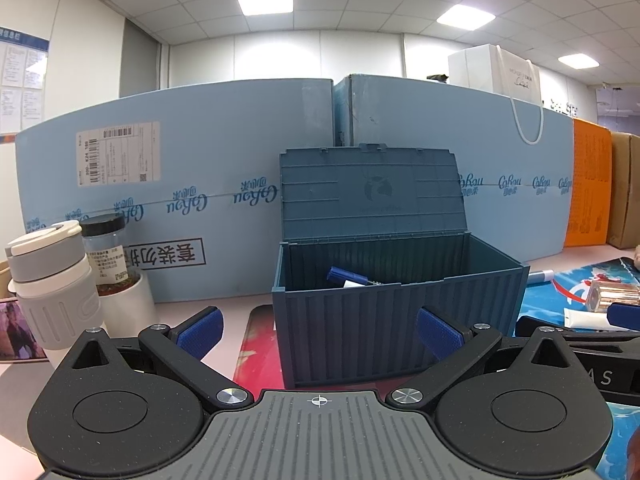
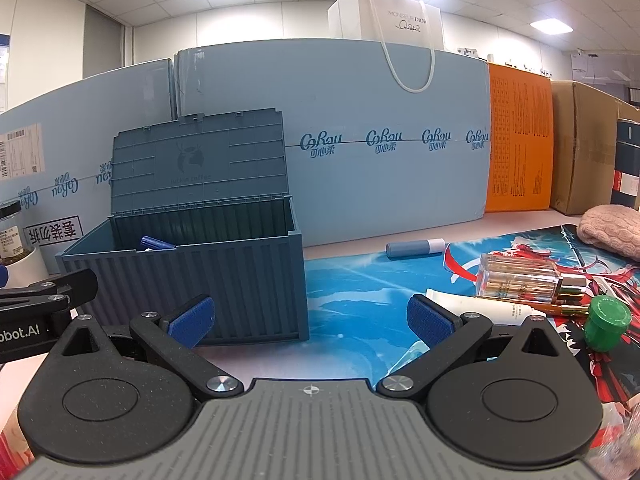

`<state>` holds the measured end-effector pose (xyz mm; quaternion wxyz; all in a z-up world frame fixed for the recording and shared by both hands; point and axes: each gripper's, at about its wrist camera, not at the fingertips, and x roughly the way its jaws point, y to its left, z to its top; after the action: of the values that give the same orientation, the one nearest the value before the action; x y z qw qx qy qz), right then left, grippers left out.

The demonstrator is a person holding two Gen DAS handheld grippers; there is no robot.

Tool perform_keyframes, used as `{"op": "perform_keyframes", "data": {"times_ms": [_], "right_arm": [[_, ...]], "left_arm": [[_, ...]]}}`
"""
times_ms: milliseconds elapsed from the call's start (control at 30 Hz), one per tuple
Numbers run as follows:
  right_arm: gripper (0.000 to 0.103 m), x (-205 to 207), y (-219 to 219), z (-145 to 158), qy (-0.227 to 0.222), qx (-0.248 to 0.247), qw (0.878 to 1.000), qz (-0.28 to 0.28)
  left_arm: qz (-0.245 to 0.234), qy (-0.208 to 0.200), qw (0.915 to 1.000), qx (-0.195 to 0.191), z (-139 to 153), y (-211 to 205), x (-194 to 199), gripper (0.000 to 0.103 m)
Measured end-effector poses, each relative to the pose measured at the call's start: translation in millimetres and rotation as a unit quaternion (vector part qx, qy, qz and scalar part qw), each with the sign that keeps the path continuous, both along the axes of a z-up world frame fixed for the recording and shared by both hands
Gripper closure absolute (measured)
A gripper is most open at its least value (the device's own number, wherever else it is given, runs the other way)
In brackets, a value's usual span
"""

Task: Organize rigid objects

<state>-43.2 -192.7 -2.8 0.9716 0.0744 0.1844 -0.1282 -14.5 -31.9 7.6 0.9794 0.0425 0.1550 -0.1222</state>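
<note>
A dark blue plastic box (image 1: 396, 312) shaped like a little shipping container sits on the worktop (image 2: 344, 250), and its sides have ridges going up and down. Its flat lid (image 1: 372, 192) stands open, leaning back toward the big light blue cardboard boxes (image 1: 224, 152) behind it. Inside the box, near the front wall, lies a small blue tube-shaped thing (image 1: 347, 277) with a white part beside it. The left hand-held gripper (image 1: 319, 330) has its two fingers wide apart with nothing between them, and their blue pads (image 1: 200, 330) look bumpy and rubbery; the box is straight ahead at 12 o'clock. The right hand-held gripper (image 2: 308, 320) is spread wide too and holds nothing; the box is at its 10 o'clock. At its 2 o'clock, on a shiny picture mat (image 2: 360, 292) in blue and red, lies a clear square glass bottle (image 2: 520, 276) with gold inside, tipped on its side. Just beside it are a smooth white tube (image 2: 480, 307), a thin gold stick (image 2: 560, 310) and a round green ridged cap (image 2: 608, 322). Farther back, at 1 o'clock, a round gray-blue stick with a white end (image 2: 416, 249) lies flat on the bare worktop. A soft pink knitted thing (image 2: 612, 232) rests at 3 o'clock. In the left view, at 9 o'clock, stand a gray and white cup with a lid (image 1: 56, 280) and a clear jar with a black lid (image 1: 106, 252). A white paper bag with rope handles (image 2: 392, 20) sits on top of the cardboard boxes.
</note>
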Motion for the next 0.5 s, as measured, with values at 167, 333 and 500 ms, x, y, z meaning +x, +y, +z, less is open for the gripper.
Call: {"op": "perform_keyframes", "data": {"times_ms": [167,333,500], "right_arm": [[0.000,-0.3,0.1,0.0,0.000,0.000,1.000,0.000],[0.000,-0.2,0.1,-0.3,0.000,-0.001,1.000,-0.001],[0.000,-0.6,-0.6,-0.3,0.001,-0.001,1.000,0.000]], "left_arm": [[-0.001,0.000,1.0000,0.000,0.1,0.1,-0.1,0.000],[-0.003,0.000,1.0000,-0.001,0.2,0.1,-0.5,0.000],[-0.003,0.000,1.0000,-0.001,0.1,-0.2,-0.6,0.000]]}}
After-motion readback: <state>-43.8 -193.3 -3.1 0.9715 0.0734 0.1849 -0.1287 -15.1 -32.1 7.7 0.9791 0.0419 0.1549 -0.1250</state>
